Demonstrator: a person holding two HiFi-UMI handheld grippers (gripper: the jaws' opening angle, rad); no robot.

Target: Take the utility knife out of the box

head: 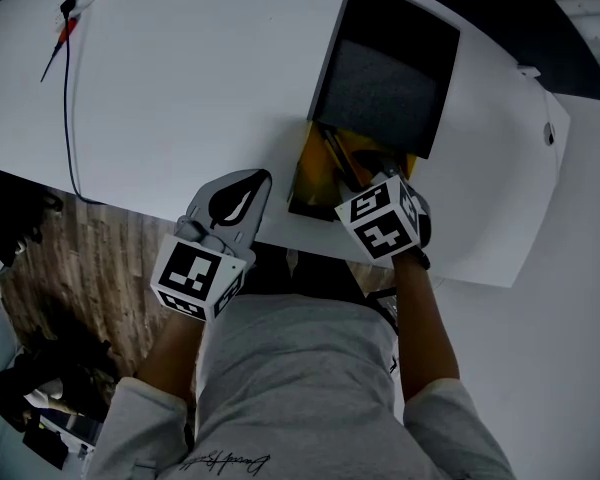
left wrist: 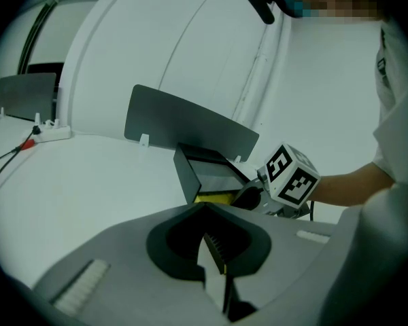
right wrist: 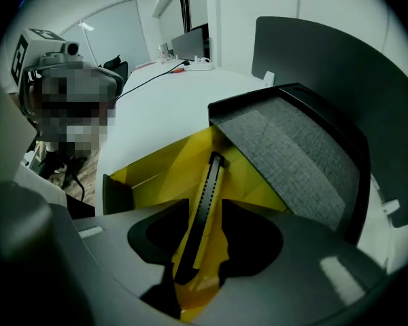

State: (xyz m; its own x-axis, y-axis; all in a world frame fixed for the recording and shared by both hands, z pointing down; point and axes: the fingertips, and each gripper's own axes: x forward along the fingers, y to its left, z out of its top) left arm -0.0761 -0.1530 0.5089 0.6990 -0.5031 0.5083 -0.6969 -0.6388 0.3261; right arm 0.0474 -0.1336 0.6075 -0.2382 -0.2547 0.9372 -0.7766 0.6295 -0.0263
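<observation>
Since the utility knife (right wrist: 208, 189) is light, stiff and slick-sided, I would pinch its slim body mid-length; it lies in the yellow box (right wrist: 143, 175) at the table's (head: 180, 98) near edge, between my right gripper's (right wrist: 202, 260) wide-open jaws, not yet pinched, while my left gripper (left wrist: 214, 263) hangs closed and empty

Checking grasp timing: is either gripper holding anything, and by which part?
Nothing held. The right gripper stands open astride the utility knife in its box; the left gripper is shut and empty.
</observation>
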